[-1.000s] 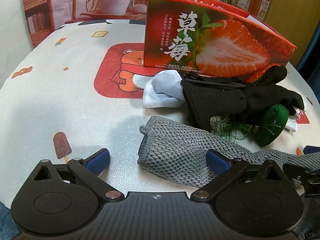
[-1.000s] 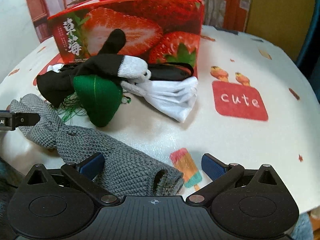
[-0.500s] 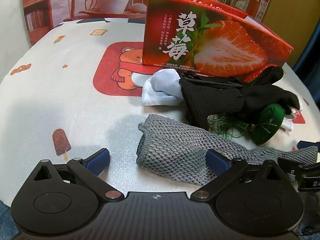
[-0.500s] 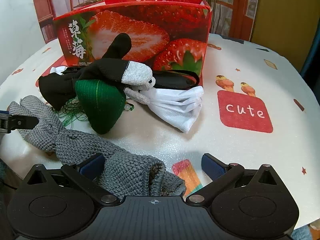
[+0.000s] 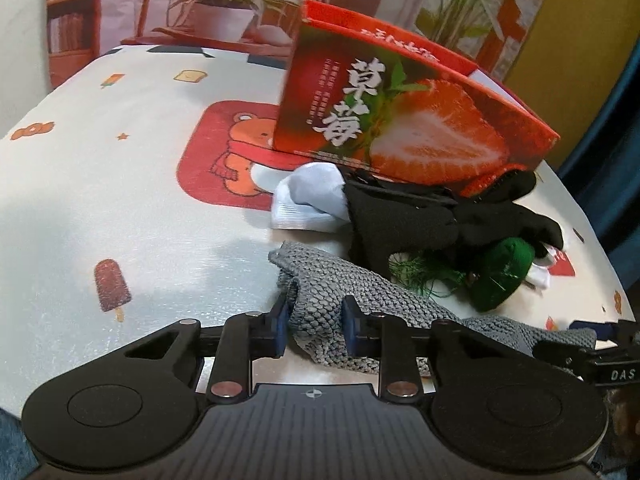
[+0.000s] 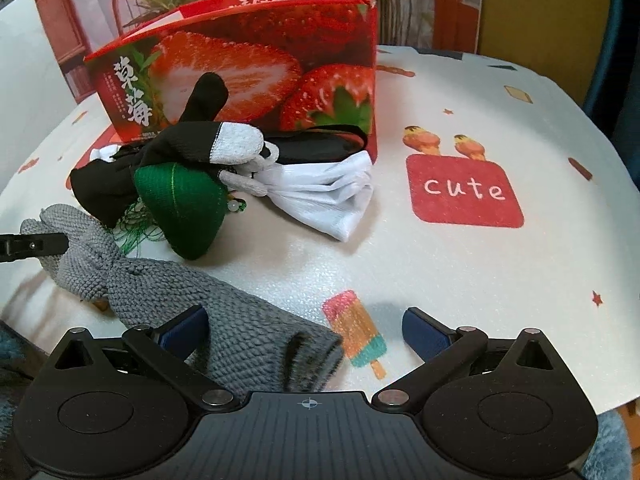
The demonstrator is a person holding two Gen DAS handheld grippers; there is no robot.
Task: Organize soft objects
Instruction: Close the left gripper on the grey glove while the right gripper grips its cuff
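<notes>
A grey knitted cloth (image 5: 340, 292) lies along the near table edge. My left gripper (image 5: 315, 326) is shut on its left end. My right gripper (image 6: 306, 332) is open, with the cloth's other end (image 6: 256, 336) lying between its fingers. Behind the cloth sit a green stuffed pouch with tassels (image 6: 180, 204), a black glove (image 5: 420, 220) with a grey fingertip (image 6: 236, 144), and white socks (image 6: 320, 192). They lie in front of the red strawberry box (image 6: 248, 76), which is open at the top.
The round table (image 5: 120, 220) has a white cloth with cartoon prints. A red "cute" patch (image 6: 464, 190) lies right of the pile. Potted plants (image 5: 224, 12) and a chair stand behind the table. The left gripper's finger (image 6: 32, 244) shows at the right wrist view's left edge.
My left gripper has closed on the left end of the grey cloth, bunching it. My right gripper stays open over the other end, and has drawn back a little.
</notes>
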